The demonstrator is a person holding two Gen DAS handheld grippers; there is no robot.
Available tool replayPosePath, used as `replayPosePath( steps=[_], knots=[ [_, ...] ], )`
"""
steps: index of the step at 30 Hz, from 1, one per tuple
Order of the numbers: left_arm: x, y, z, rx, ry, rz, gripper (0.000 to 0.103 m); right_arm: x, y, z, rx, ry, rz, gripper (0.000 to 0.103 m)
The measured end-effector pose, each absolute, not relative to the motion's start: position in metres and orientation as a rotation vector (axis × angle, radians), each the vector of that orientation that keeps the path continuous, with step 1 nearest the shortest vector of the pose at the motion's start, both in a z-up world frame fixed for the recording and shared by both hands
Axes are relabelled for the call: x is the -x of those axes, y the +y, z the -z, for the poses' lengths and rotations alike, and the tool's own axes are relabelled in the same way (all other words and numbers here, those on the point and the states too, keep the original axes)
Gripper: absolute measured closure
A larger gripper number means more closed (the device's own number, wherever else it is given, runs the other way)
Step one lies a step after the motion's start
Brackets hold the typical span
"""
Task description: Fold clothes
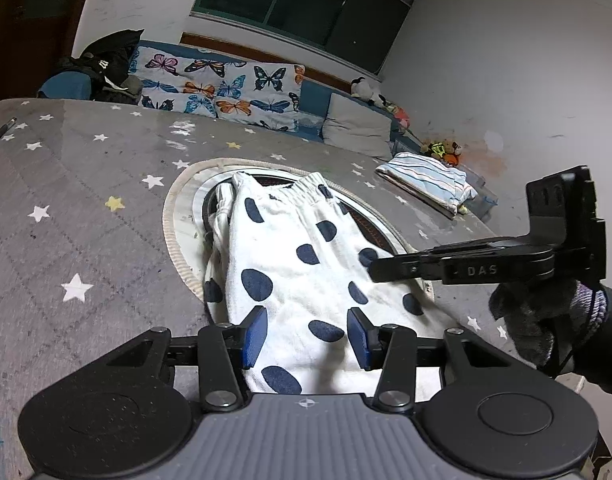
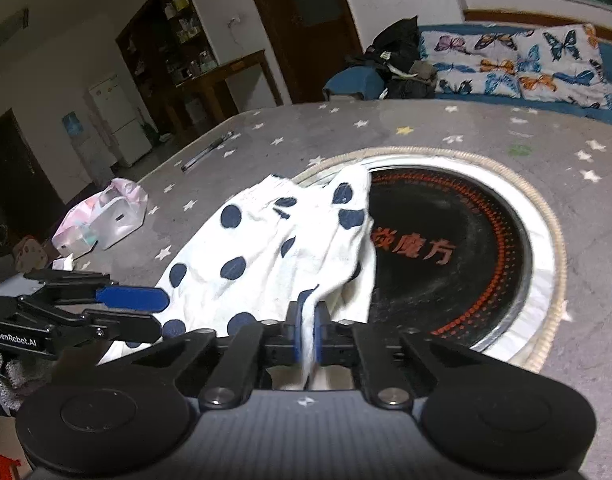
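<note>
Both claws work one garment: the right gripper point(image 2: 306, 330) is pinched tight on a fold of the white polka-dot shorts point(image 1: 302, 264), while the left gripper point(image 1: 306, 338) stands spread over the cloth's near end. One pair of shorts lies across the round cooktop point(image 2: 457, 248) – sunk in the grey star-print tablecloth point(image 1: 86, 200). One folded striped garment point(image 1: 429, 182) sits near the far edge – one butterfly-covered sofa point(image 1: 226, 88) behind.

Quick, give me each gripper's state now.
Left gripper: open, fingers either side of the polka-dot garment.
Right gripper: shut on the garment's edge.

Star-patterned table point(image 1: 78, 208), spotted garment point(image 1: 302, 280)
</note>
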State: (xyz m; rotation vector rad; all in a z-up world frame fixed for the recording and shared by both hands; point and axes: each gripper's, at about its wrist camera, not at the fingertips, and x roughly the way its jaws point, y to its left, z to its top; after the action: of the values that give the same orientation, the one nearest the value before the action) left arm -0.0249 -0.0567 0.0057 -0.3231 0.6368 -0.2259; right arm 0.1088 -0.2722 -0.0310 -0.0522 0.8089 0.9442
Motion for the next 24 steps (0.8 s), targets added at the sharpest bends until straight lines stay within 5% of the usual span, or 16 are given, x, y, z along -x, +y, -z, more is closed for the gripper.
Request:
replayPosePath(
  steps=[10,20,24],
  knots=[
    [0.027,-0.059,-0.003,0.285,0.645,0.208,0.060,-0.106,-0.274,0.037,0.125,0.794,-0.881,0.100],
    [0.029,-0.068,-0.011,0.265,0.619,0.197,0.060,-0.069,-0.274,0.005,0.213,0.648,-0.936,0.090],
    [0.029,-0.072,-0.010,0.244,0.618,0.193,0.060,-0.044,-0.259,0.005,0.258,0.641,-1.034,0.078]
  ],
)
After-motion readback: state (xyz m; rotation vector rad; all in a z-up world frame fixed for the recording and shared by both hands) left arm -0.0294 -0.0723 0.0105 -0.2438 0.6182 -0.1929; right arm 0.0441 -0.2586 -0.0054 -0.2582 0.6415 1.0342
